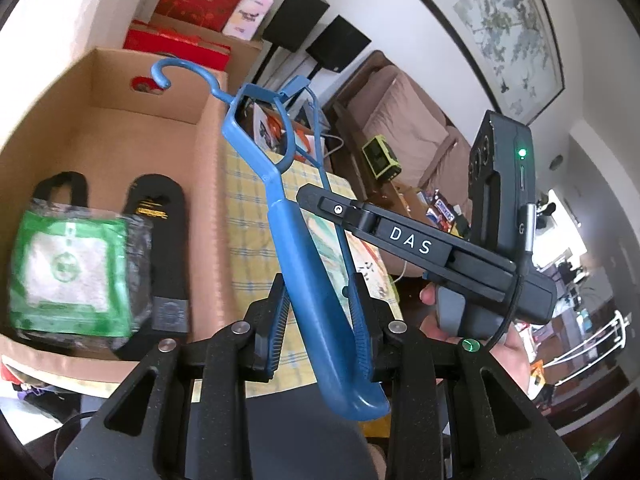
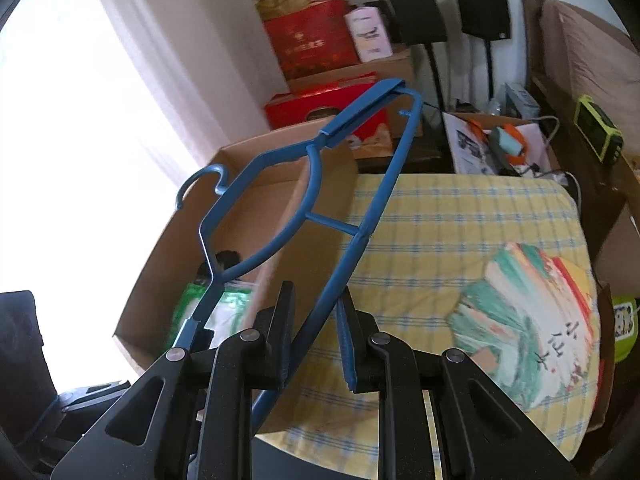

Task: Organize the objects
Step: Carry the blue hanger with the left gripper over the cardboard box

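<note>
You have the blue hanger (image 1: pixel 280 200) off the surface and carried between both tools, hook end forward, over the seam where the cardboard box (image 1: pixel 208 184) meets the yellow checked cloth (image 2: pixel 460 220). Judge it as light, stiff plastic with thin open members: it should not sag, but the smooth bars may pivot or slide in a pinch, and the slim cross-struts look like the parts likeliest to snap if twisted. Your left hand-held gripper (image 1: pixel 320 312) is closed on the broad curved shoulder arm, which looks like the soundest place to hold. Your right hand-held gripper (image 2: pixel 316 332) has its jaws drawn in around the thin lower bar; the bar passes between the pads, which appear to clamp it, though actual contact is hard to confirm. Keep both holds on the thick sections and move them together so the frame is not wrenched. The box is open-topped and already holds a green and white packet (image 1: pixel 68 264) beside a flat black item with gold lettering (image 1: pixel 158 224), both lying on the near floor of the box, with bare cardboard further back. Beyond it are stacked red gift boxes (image 2: pixel 312 36).
</note>
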Action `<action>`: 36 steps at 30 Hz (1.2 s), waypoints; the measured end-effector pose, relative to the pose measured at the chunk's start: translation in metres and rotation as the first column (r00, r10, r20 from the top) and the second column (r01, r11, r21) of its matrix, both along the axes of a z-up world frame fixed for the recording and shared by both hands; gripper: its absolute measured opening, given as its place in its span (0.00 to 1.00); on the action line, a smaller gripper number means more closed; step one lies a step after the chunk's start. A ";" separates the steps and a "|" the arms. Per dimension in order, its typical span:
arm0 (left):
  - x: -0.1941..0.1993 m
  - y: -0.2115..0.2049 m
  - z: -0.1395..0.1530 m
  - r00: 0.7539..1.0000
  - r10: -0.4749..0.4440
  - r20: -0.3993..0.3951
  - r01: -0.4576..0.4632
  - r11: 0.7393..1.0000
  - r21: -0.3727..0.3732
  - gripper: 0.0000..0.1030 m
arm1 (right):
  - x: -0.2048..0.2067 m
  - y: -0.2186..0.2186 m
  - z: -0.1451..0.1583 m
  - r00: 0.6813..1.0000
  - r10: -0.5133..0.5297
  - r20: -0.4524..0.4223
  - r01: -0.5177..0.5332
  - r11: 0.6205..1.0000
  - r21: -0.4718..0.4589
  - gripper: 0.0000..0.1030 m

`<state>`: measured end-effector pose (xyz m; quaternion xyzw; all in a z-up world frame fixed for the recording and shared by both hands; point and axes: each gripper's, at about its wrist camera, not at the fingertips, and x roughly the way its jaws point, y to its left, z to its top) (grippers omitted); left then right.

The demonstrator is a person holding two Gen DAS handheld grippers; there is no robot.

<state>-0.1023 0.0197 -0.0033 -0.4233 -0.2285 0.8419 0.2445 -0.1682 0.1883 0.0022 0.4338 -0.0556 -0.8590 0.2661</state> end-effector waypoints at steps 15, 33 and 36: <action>-0.004 -0.081 -0.010 0.996 0.082 0.031 -0.082 0.997 -0.004 0.27 | -0.012 -0.087 -0.014 0.994 0.108 0.034 -0.109 0.994 0.023 0.19; -0.038 -0.123 -0.061 0.983 0.144 0.116 -0.143 0.990 -0.013 0.26 | -0.042 -0.120 -0.047 0.987 0.108 0.116 -0.118 0.990 0.082 0.32; -0.045 -0.131 -0.071 0.975 0.166 0.144 -0.166 0.986 -0.013 0.23 | -0.039 -0.110 -0.037 0.990 0.097 0.100 -0.103 0.993 0.059 0.46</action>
